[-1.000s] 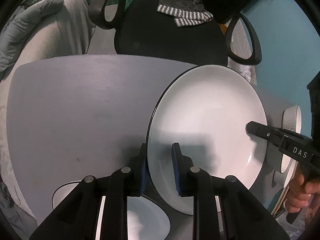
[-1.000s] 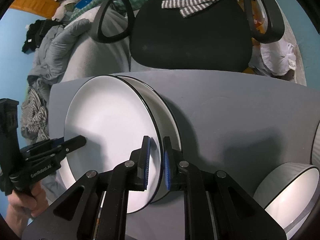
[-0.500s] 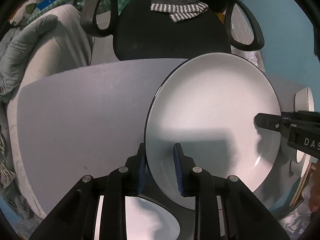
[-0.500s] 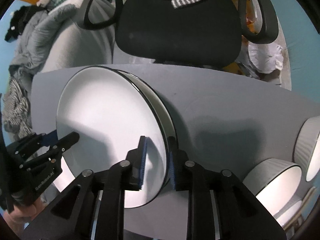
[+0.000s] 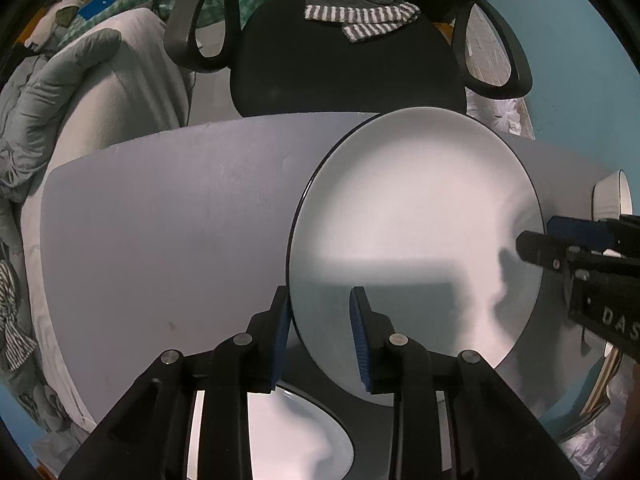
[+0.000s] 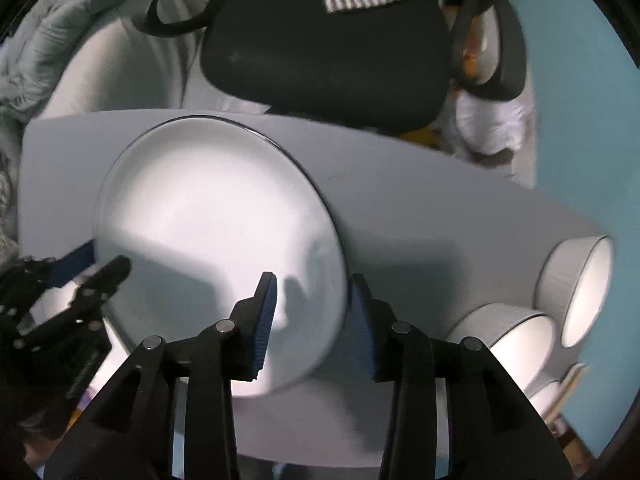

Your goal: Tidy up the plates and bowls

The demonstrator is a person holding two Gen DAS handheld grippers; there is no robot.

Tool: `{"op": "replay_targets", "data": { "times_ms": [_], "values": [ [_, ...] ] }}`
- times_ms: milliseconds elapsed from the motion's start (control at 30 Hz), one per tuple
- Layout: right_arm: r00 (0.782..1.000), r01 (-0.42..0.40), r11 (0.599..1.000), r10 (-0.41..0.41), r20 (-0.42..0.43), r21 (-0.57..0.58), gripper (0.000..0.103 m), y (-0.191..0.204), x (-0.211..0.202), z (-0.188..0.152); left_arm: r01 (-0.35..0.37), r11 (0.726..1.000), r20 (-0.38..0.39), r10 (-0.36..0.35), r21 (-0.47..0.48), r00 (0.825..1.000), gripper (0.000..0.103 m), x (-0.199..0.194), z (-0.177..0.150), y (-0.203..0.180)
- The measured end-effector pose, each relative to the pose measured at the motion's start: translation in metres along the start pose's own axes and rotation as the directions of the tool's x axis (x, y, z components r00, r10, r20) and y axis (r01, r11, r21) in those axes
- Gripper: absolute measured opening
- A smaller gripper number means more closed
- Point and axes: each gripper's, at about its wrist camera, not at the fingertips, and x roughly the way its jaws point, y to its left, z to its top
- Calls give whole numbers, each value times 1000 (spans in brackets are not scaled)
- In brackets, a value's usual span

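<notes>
A: Where is the big white plate (image 5: 416, 236) seen?

B: It is seen lying on the grey table (image 5: 168, 232), with its dark rim showing. In the right wrist view it looks to be laid on top of another plate, but the picture is blurred, so that cannot be told for sure.

A: How is the plate placed next to the left gripper (image 5: 318, 330)?

B: The near left edge of the plate is found between the two blue pads. The jaws are being opened. The left pad (image 5: 282, 328) is seen just beside the rim, and the right pad is held over the white face. No squeeze is seen.

A: And the right gripper (image 6: 310, 324)?

B: The right edge of the plate is found between its pads too. Its jaws are also being opened. One pad (image 6: 264, 324) is held over the white face, and the other is seen just outside the rim. A gap is seen on both sides.

A: What else is seen?

B: Two white bowls (image 6: 520, 340) are seen at the right end of the table, well apart from the plate. One more plate (image 5: 296, 436) is seen low under the left gripper. A black chair (image 5: 344, 60) is seen past the table.
</notes>
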Motion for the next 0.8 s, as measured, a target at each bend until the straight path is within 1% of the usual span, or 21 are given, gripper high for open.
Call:
{"op": "replay_targets", "data": {
  "times_ms": [67,133,233,267,300,333,433,500,600,633,700,800],
  "values": [
    [1000,-28,1000,28,-2,-9,39,2,0,0,-2,1000,0,2,-4,1000,30,0,0,0],
    [1000,-12,1000,12,10,-23,39,4,-2,0,1,1000,1,-1,-10,1000,30,-2,-1,0],
    [998,41,997,-39,46,-61,39,8,-9,-2,1,1000,9,-1,-26,1000,32,-7,-3,3],
    [997,53,996,-49,57,-71,42,9,-10,-3,1,1000,14,0,-31,1000,37,-10,-3,3],
    [996,60,995,-55,68,-80,49,11,-12,-4,-3,999,26,4,-38,1000,42,-14,-5,4],
    [995,71,993,-64,82,-90,56,11,-15,-5,-5,999,38,7,-40,999,42,-19,-7,4],
    [985,119,985,-102,137,-121,66,15,-24,-10,-5,999,69,8,-42,998,48,-34,-11,6],
    [980,144,980,-122,160,-137,67,18,-28,-13,-3,999,89,7,-47,996,53,-43,-14,8],
    [974,162,973,-130,188,-163,68,20,-36,-18,6,998,129,1,-55,992,58,-62,-22,14],
    [972,163,972,-129,196,-168,68,22,-39,-19,12,998,140,-4,-59,990,59,-66,-25,17],
    [971,159,972,-121,209,-176,68,24,-44,-23,30,997,165,-17,-71,986,66,-77,-32,22],
    [969,155,970,-111,222,-189,68,31,-52,-30,56,994,194,-37,-89,980,68,-88,-40,32]
  ]
}}
